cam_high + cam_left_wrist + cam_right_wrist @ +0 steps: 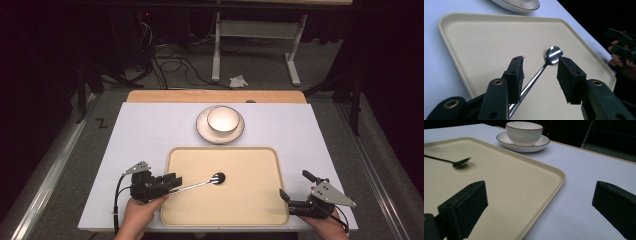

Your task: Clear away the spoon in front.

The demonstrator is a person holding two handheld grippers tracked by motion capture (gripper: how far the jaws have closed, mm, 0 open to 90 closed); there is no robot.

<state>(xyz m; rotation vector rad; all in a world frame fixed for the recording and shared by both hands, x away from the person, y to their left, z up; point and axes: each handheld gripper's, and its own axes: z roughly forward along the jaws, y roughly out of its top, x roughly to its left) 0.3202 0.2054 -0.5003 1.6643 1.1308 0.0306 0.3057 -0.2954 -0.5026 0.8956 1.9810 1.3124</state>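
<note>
A metal spoon point(218, 177) lies on the beige tray point(250, 200), bowl end near the tray's middle, handle pointing to the left edge. My left gripper point(176, 181) stands open at that edge. In the left gripper view the spoon point(553, 55) runs between the parted jaws of the left gripper point(541, 61), its handle close beside the left one. My right gripper point(295, 186) is open wide at the tray's right front corner, nothing between its jaws. Its own view shows the right gripper point(541, 190) straddling the edge of the tray point(511, 182), with the spoon point(461, 162) far to the left.
A white bowl point(222, 119) sits on a white saucer point(201, 131) behind the tray, on the pale table top point(145, 135). A wooden strip point(175, 96) borders the table's far edge. Cables and a stand's legs are on the floor beyond.
</note>
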